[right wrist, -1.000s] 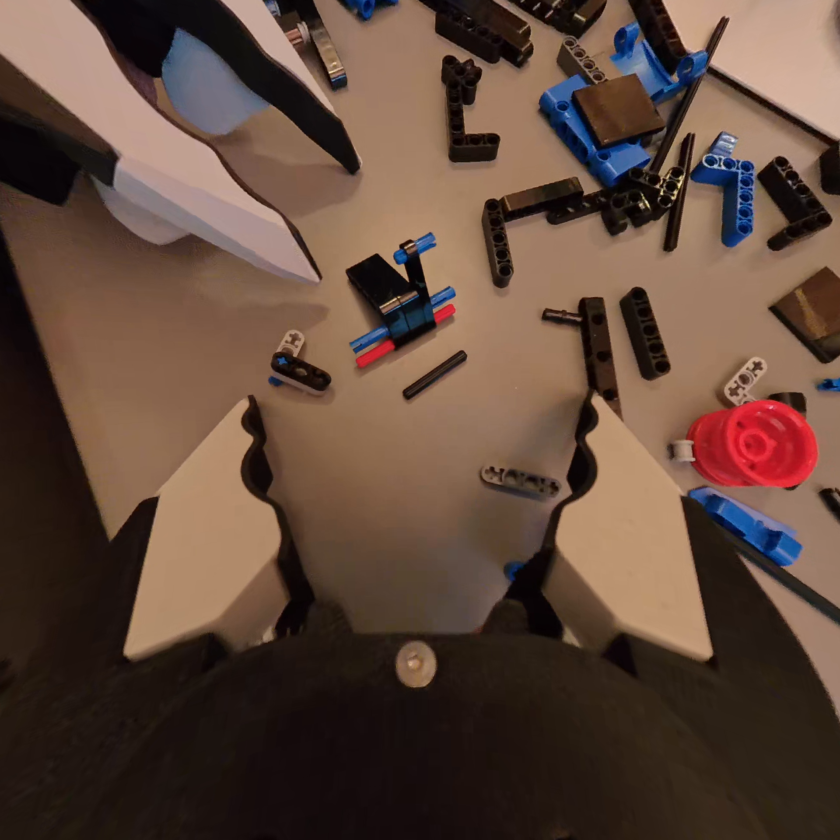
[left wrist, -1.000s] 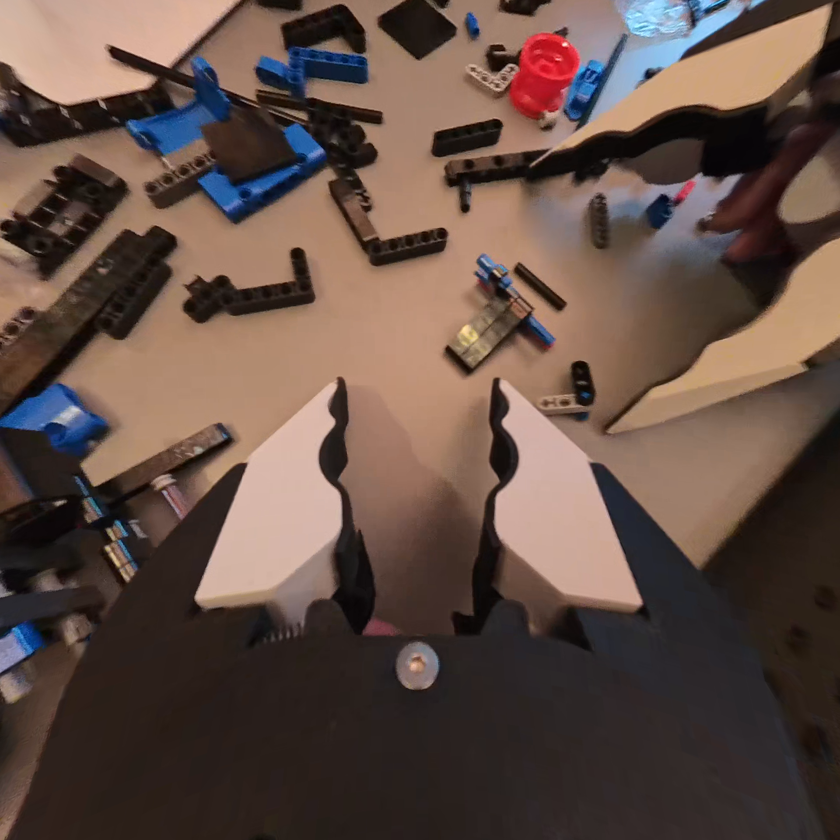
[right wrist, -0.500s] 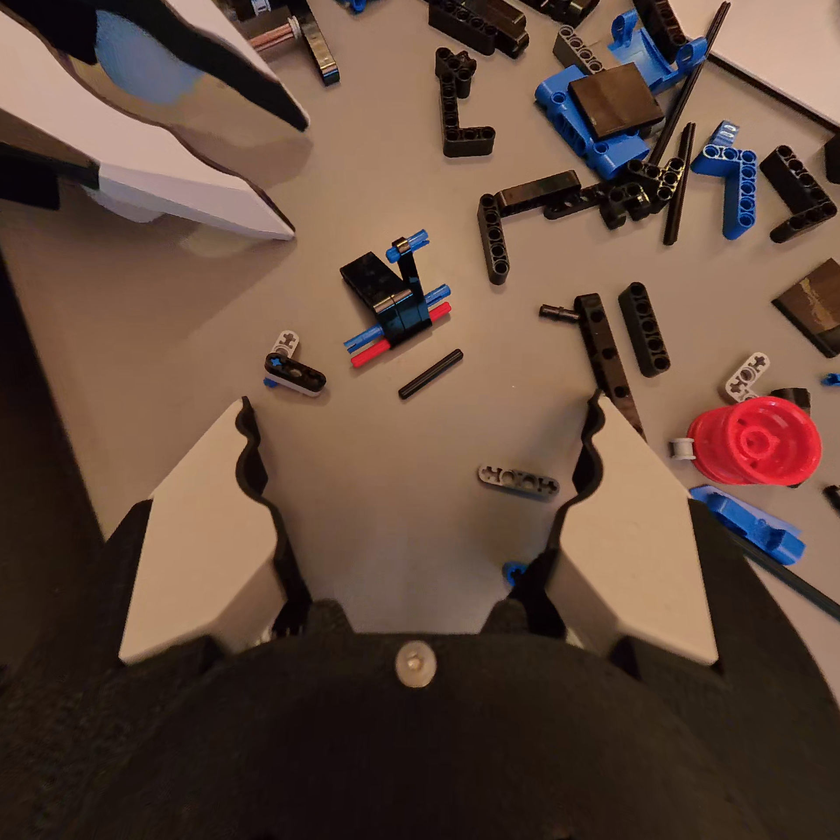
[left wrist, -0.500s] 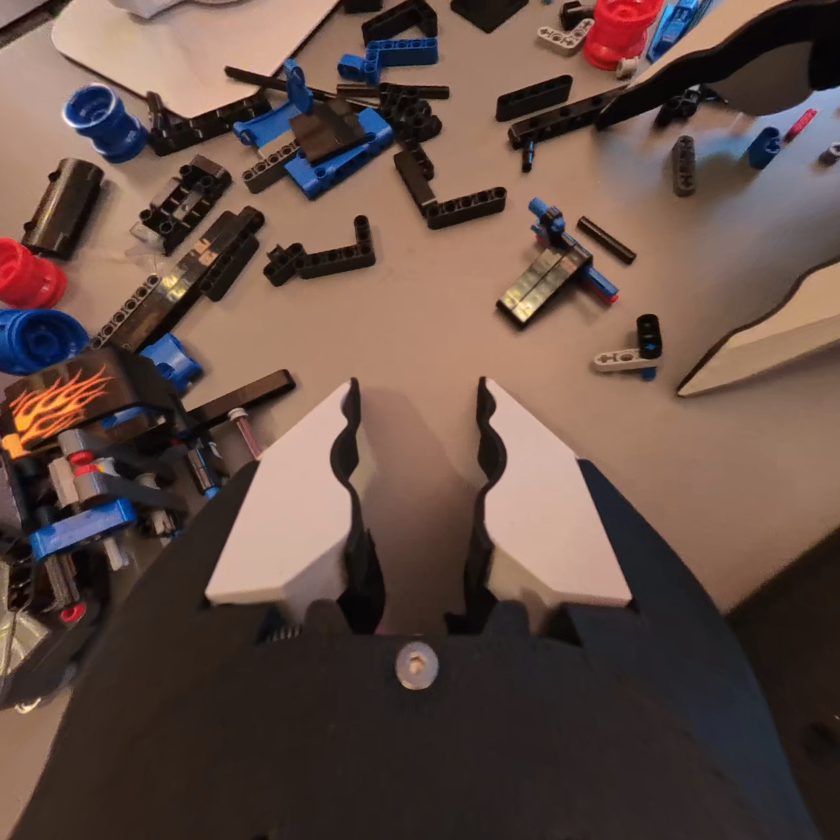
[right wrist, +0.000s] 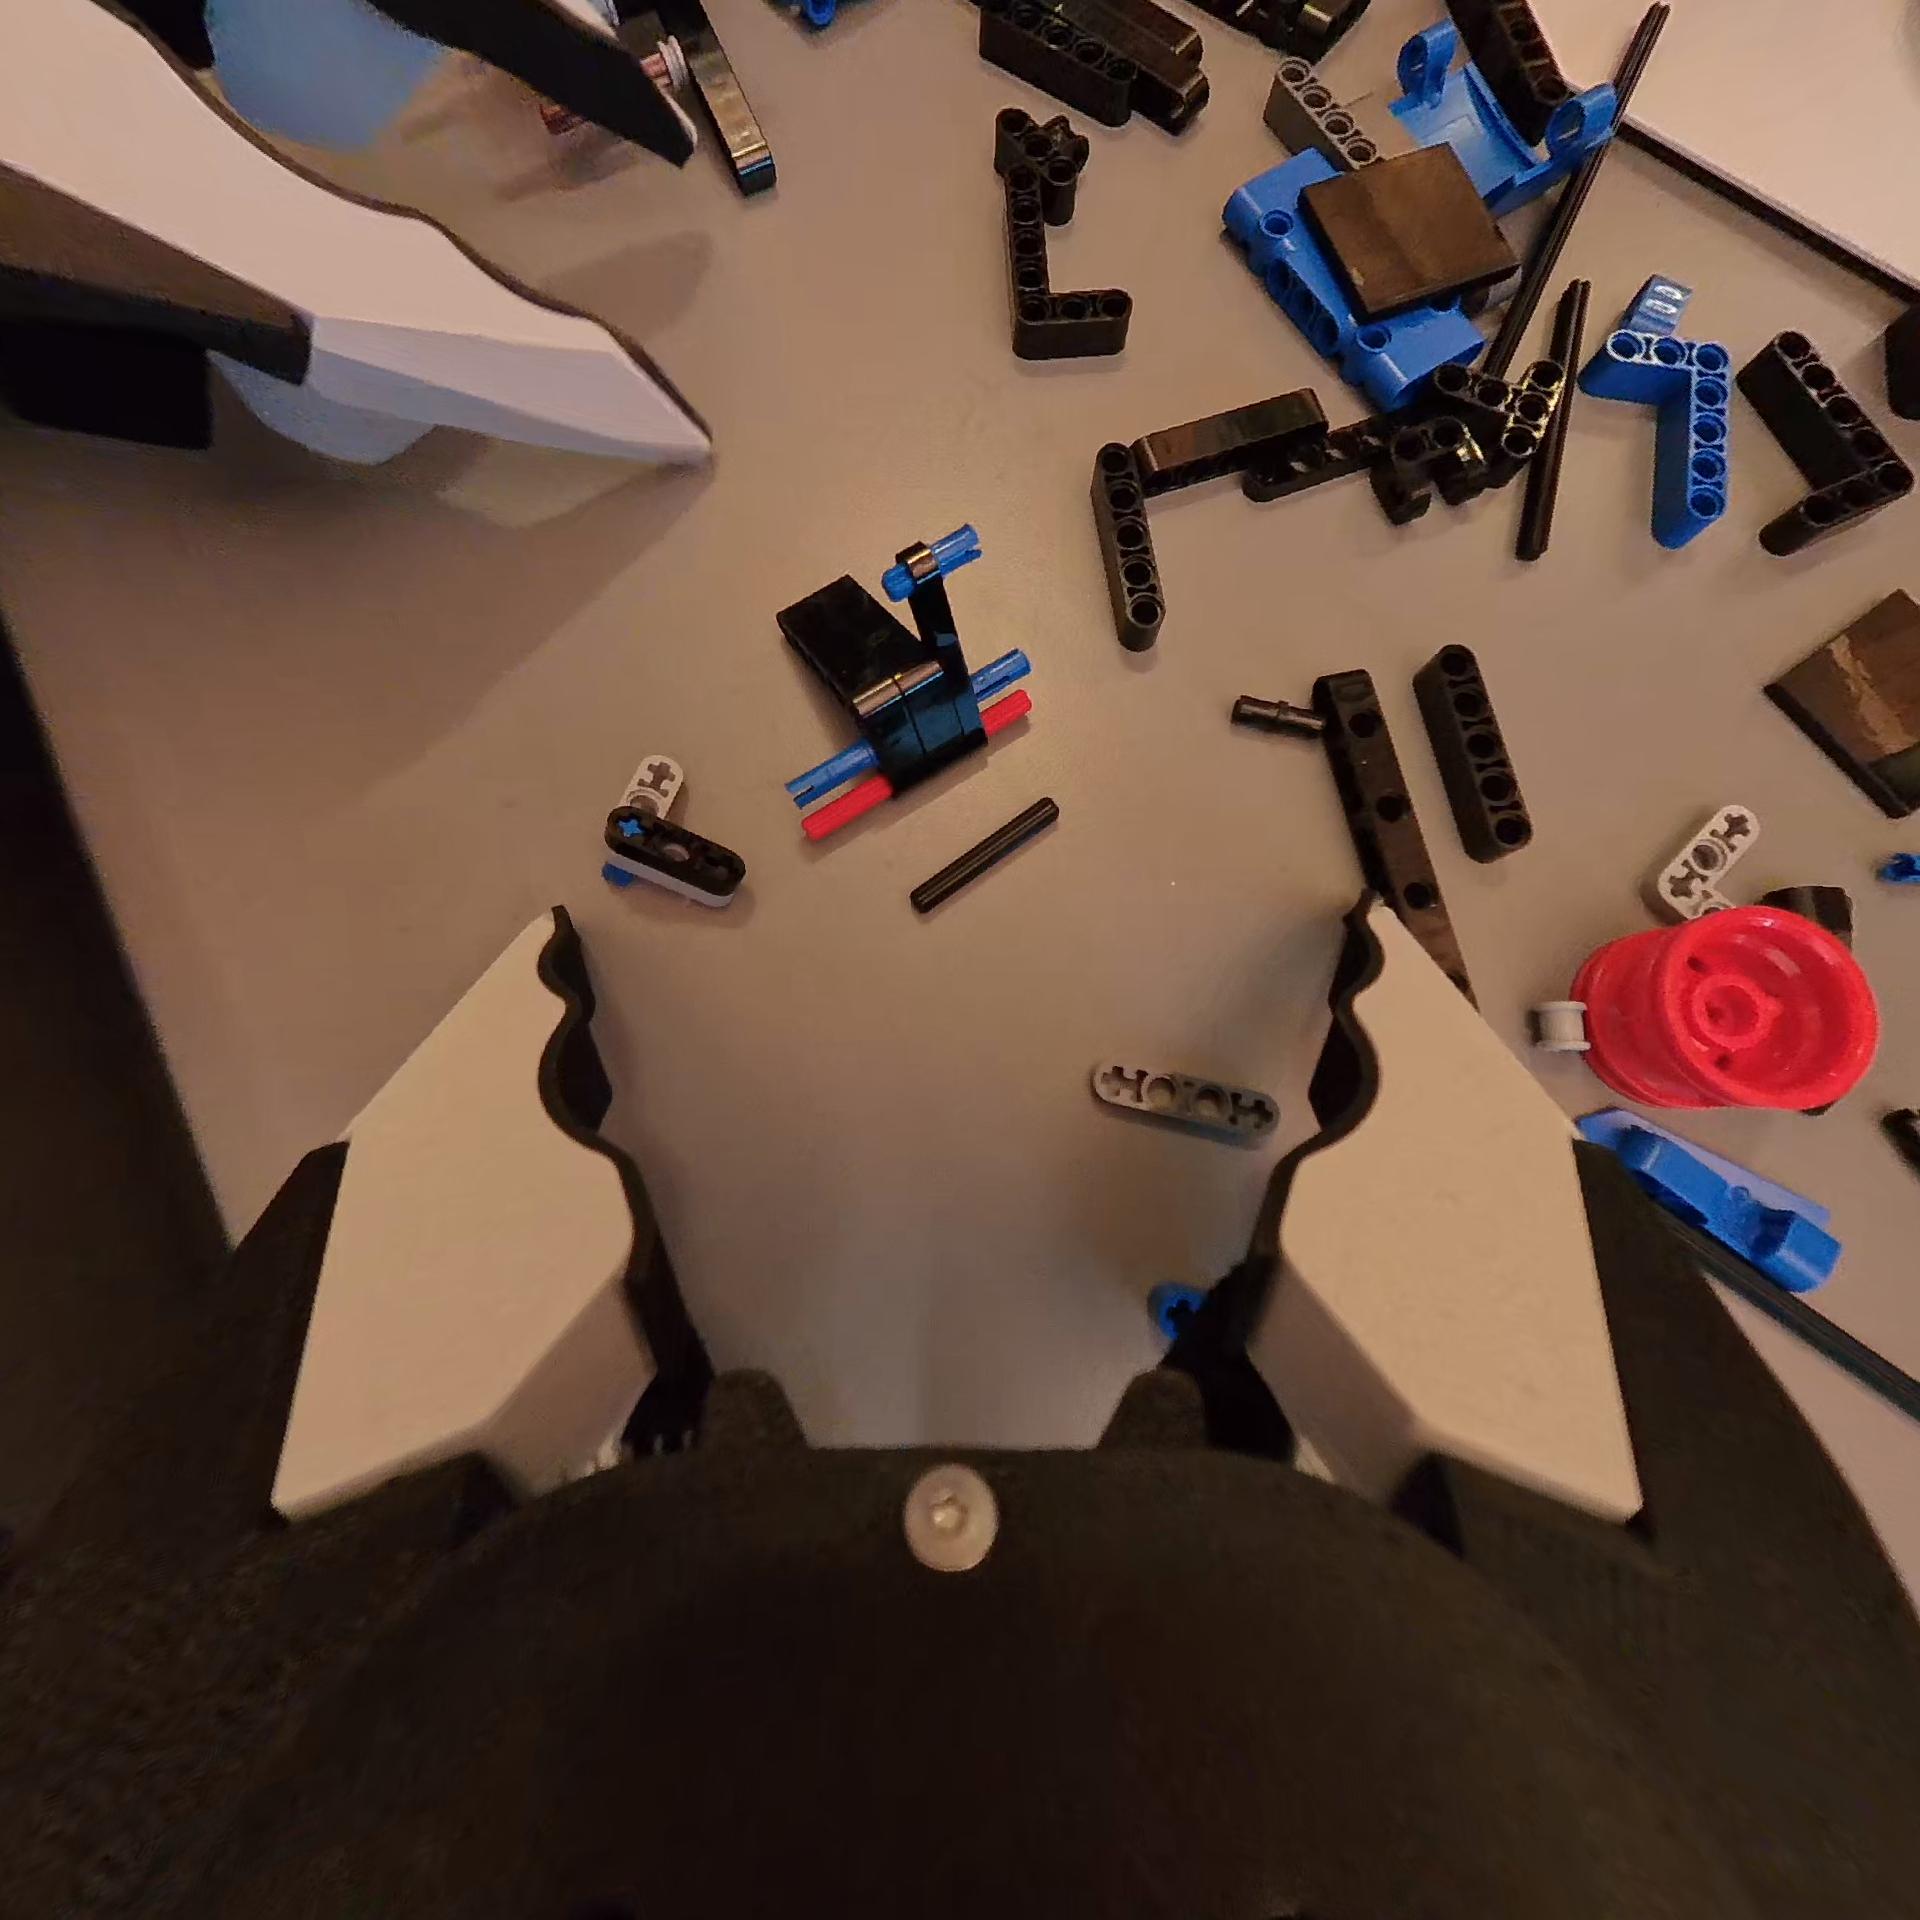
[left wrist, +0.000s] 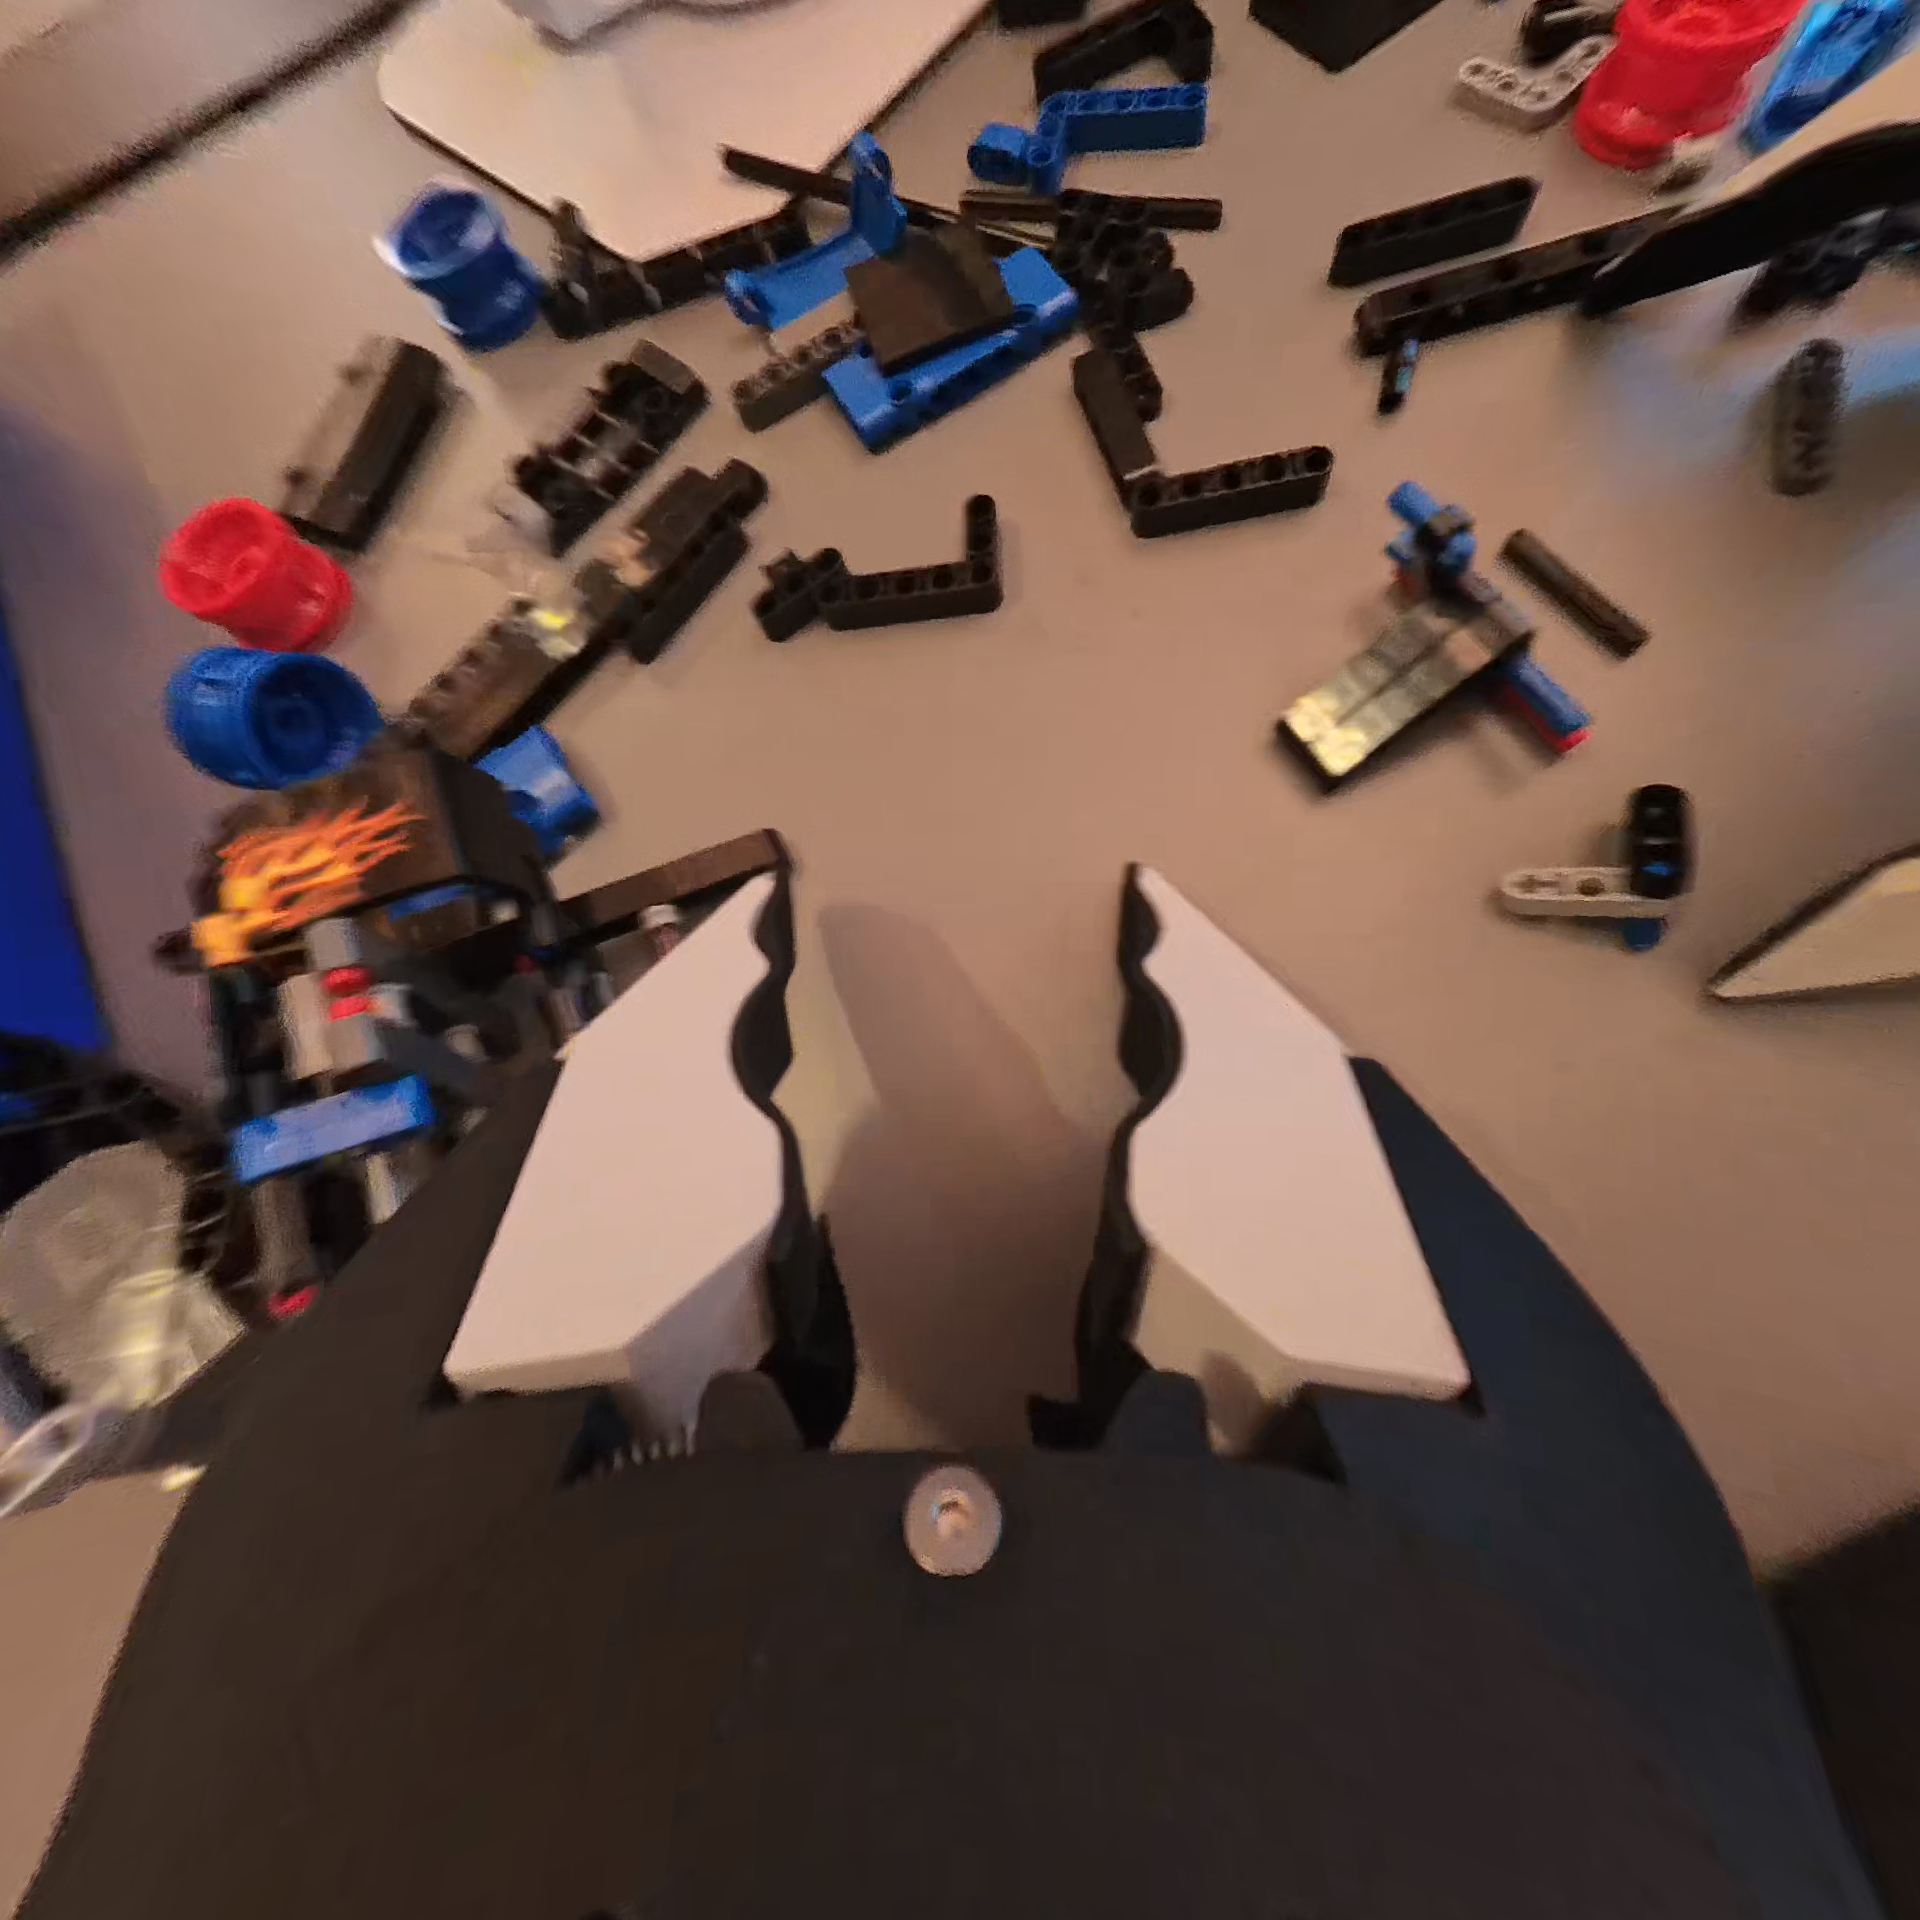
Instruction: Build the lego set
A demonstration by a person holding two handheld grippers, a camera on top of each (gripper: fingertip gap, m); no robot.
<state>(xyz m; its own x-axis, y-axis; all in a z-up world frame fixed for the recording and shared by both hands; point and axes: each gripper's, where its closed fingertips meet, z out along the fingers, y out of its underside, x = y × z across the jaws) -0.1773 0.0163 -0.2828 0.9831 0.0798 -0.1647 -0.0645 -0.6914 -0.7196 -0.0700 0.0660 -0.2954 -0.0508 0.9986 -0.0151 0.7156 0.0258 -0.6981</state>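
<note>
Grey table [right wrist: 935, 1143] carries the whole lego set loose: black beams, blue frames, red and blue wheels, and a half-built model with a flame panel [left wrist: 322, 862] at the left edge of the left wrist view. Both tongs are empty. The left tongs [left wrist: 951, 883] hang over bare table with a moderate gap between the tips, and the right tongs [right wrist: 961, 925] are spread much wider, also with nothing between them.

My reading is that the step in hand is choosing the next piece, most likely the small black sub-assembly with blue and red pins [right wrist: 899, 681], which lies just ahead of the right tongs, near the middle of the loose parts. Its pins run on a slant, low at the left and rising to the right in the right wrist view, and the flat black plate points away toward the upper left, across that line. To do this well, I would turn the right tongs so the fingers close across the black body, not on the thin pins, which would likely roll or pull out. The short black axle [right wrist: 984, 855] beside it lies almost parallel to the pins and should be kept out of the grip
</note>
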